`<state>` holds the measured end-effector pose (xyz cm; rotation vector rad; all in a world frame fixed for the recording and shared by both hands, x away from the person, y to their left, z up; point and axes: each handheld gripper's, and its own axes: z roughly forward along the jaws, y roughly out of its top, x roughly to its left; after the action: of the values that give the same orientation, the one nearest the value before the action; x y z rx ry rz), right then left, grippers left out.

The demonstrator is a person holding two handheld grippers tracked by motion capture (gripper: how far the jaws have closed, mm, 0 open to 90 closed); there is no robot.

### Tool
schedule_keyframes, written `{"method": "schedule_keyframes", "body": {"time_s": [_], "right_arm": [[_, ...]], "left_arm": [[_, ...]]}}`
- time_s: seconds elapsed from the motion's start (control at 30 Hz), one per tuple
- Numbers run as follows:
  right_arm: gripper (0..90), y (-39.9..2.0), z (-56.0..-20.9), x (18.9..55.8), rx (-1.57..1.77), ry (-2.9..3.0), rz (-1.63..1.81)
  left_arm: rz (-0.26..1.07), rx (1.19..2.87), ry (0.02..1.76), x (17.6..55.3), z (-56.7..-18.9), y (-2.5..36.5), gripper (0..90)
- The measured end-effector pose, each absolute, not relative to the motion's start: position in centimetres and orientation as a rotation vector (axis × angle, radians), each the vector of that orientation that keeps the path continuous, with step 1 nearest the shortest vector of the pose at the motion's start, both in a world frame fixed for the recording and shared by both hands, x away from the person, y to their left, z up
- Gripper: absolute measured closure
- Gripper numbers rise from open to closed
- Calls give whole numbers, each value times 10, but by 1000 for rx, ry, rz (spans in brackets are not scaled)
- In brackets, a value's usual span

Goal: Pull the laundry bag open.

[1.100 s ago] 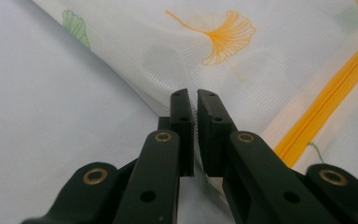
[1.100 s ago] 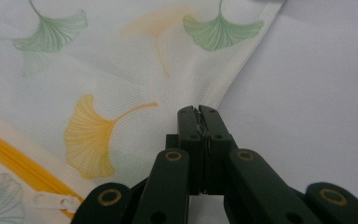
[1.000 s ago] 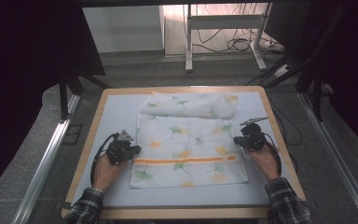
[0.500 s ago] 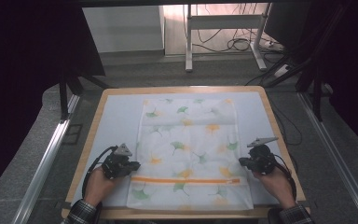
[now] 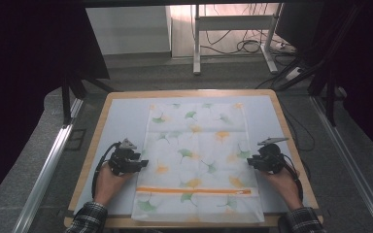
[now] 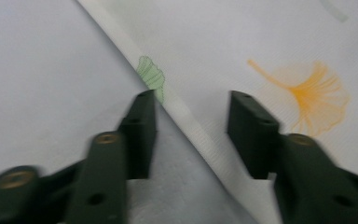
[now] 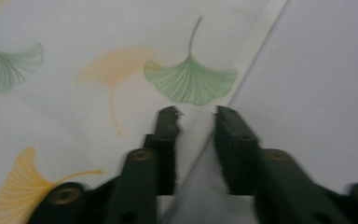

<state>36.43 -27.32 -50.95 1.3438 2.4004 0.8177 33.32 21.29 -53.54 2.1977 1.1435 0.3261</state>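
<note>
the cloth [image 5: 198, 160] lies spread flat on the bench [image 5: 121, 116]. left hand-held gripper [image 5: 143, 164] and right hand-held gripper [image 5: 250, 162] have just been opening at its side edges, jaws now spread with an edge between them: release step. next: withdraw both clear.

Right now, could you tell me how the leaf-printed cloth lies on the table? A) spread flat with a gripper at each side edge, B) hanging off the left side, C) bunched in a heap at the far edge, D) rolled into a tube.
A: the cloth lies spread flat on the table, with the left gripper at its left edge and the right gripper at its right edge.
</note>
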Motion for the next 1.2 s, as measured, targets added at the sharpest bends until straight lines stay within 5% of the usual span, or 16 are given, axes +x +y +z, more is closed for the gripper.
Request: {"method": "schedule_keyframes", "body": {"time_s": [0.07,0.17,0.43,0.7,0.9,1.2], "right_arm": [[875,-268,-508,363,1305,2419,794],[888,-264,-508,366,1279,2410,766],[872,-264,-509,395,1278,2385,791],[531,-281,-504,380,1228,2381,883],[346,-285,-503,369,1176,2438,936],[189,-274,-504,357,1054,2532,963]], "left_arm": [[314,2203,1138,332,-534,213,732],[280,2195,1132,335,-534,214,857],[328,2185,1151,355,-534,212,854],[383,2109,1124,342,-525,216,276],[364,2137,1063,339,-526,209,124],[347,2166,956,335,-525,206,76]]}}
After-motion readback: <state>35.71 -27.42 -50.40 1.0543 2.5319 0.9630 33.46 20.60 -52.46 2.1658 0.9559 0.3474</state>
